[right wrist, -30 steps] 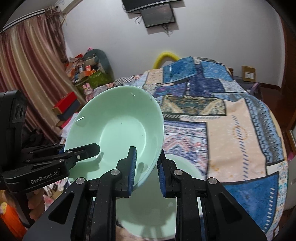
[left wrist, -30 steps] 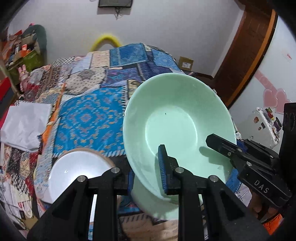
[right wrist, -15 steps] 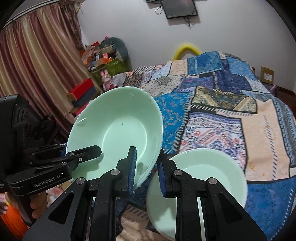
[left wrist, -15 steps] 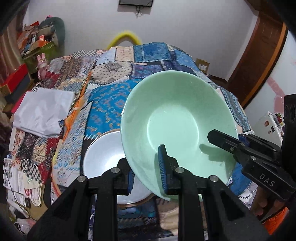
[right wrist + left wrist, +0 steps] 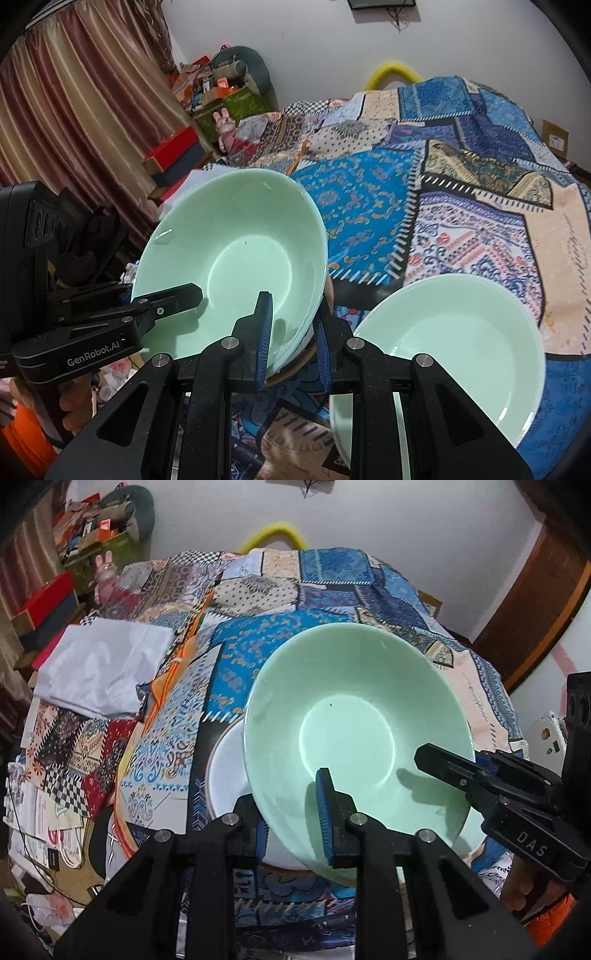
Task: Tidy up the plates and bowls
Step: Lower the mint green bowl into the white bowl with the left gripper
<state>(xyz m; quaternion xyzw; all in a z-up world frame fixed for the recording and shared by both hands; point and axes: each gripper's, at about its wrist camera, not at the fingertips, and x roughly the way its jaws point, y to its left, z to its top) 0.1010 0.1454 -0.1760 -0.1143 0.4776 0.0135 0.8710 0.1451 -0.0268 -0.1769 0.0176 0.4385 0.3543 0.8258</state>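
A pale green bowl [image 5: 354,716] is held in the air, tilted, over the patchwork bedspread. My left gripper [image 5: 293,823] is shut on its near rim. My right gripper [image 5: 291,339] is shut on the opposite rim; the bowl fills the left of the right wrist view [image 5: 236,258]. The right gripper also shows in the left wrist view [image 5: 448,766], and the left gripper in the right wrist view [image 5: 166,295]. A white plate with a tan rim [image 5: 227,771] lies on the bed under the bowl's left side. A second green bowl [image 5: 454,354] rests on the bed to the right.
A folded white cloth [image 5: 103,668] lies on the bed's left side. Boxes and clutter [image 5: 173,155] stand along the curtain and wall on the left. The floor at lower left is strewn with papers and cables [image 5: 40,812]. A wooden door [image 5: 535,602] is at right.
Both grippers carried the green bowl to the left, off the second green bowl and over the white plate. The second green bowl now sits uncovered at right.
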